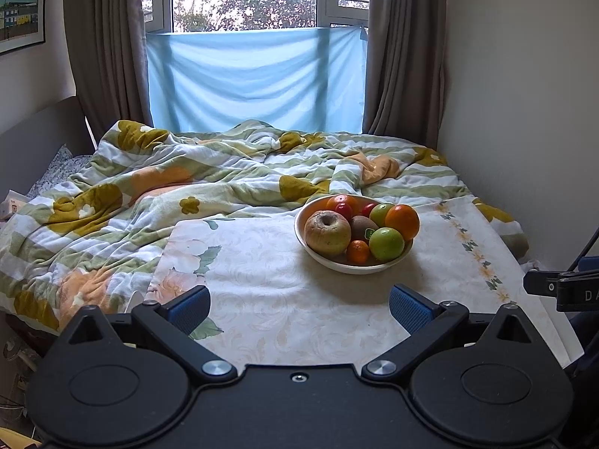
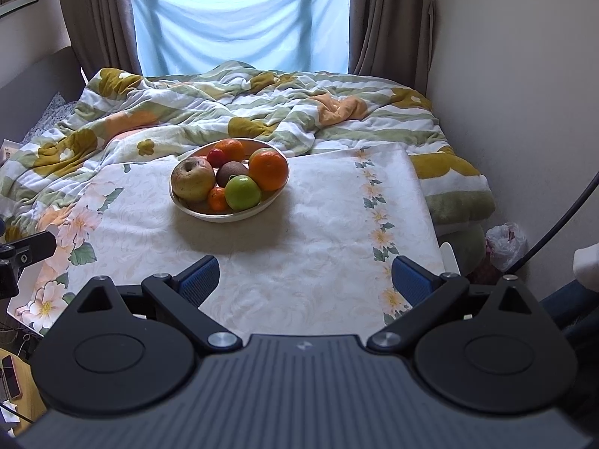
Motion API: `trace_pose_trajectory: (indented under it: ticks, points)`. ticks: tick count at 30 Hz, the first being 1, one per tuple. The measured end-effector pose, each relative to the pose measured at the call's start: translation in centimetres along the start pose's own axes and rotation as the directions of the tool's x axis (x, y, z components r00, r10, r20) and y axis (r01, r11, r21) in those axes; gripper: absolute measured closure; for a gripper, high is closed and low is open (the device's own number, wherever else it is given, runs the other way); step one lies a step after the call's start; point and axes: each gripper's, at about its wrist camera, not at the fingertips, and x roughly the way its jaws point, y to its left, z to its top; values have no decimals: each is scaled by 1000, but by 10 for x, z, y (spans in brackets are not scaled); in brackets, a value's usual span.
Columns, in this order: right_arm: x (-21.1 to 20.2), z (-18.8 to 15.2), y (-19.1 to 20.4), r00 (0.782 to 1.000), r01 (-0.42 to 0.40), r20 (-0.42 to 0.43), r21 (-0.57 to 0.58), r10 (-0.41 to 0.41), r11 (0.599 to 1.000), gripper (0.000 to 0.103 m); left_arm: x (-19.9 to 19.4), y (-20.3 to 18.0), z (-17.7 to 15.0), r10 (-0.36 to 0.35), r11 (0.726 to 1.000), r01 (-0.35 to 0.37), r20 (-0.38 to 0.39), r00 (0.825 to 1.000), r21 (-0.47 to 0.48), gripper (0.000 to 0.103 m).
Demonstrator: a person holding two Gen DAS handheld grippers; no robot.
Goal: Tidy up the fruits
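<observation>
The left gripper point(image 1: 298, 308) stands wide open, its blue-padded fingers point(image 1: 410, 310) spread far apart with nothing between them and nothing touching them. It hangs above the near part of the flowered cloth point(image 1: 262, 292), well short of the bowl. The right gripper point(image 2: 305, 280) is just as wide, its pads point(image 2: 198, 278) bare and clear of everything, held above the same cloth near its front edge.

The bowl point(image 1: 374, 266) of fruit sits on the cloth, toward the far side. From the left gripper it lies ahead and to the right; from the right gripper it lies ahead and to the left point(image 2: 239, 215). Between each gripper and the bowl the cloth is bare and flat. Beyond the bowl the rumpled blanket point(image 1: 149, 187) rises in folds, close against the bowl's far rim. A wall point(image 1: 524, 93) closes the right side, and the cloth's right edge point(image 2: 419, 187) drops off just short of it. On the left the cloth ends in a flower-printed border point(image 2: 75, 220).

In the bowl, a large wrinkled apple point(image 1: 327, 232) lies on the left side with its stem hollow turned up and toward the cameras. A big orange point(image 1: 402, 221) sits on the right, a green apple point(image 1: 386, 243) in front of it, and a small tangerine point(image 1: 358, 252) at the front between the two apples. A brown kiwi point(image 2: 231, 173) lies in the middle, its long axis running roughly left to right. Behind it are a small red fruit point(image 2: 216, 157) and another orange point(image 2: 229, 149). The fruits are packed touching one another.
</observation>
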Motion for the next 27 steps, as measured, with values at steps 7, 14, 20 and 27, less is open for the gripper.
trace_pose_trajectory:
  ticks: [7, 14, 20, 27]
  points:
    - [1, -1, -1, 1000, -4, -4, 2, 4, 1000, 0, 1, 1, -2, 2, 1000, -2, -10, 1000, -2, 0]
    - [1, -3, -1, 1000, -4, -5, 2, 4, 1000, 0, 3, 0, -3, -1, 1000, 1, -14, 1000, 1, 0]
    - [1, -2, -1, 1000, -5, -5, 3, 5, 1000, 0, 2, 0, -4, 29, 1000, -29, 1, 1000, 4, 0]
    - [1, -3, -2, 1000, -6, -8, 3, 6, 1000, 0, 5, 1, -7, 40, 999, -40, 3, 999, -13, 0]
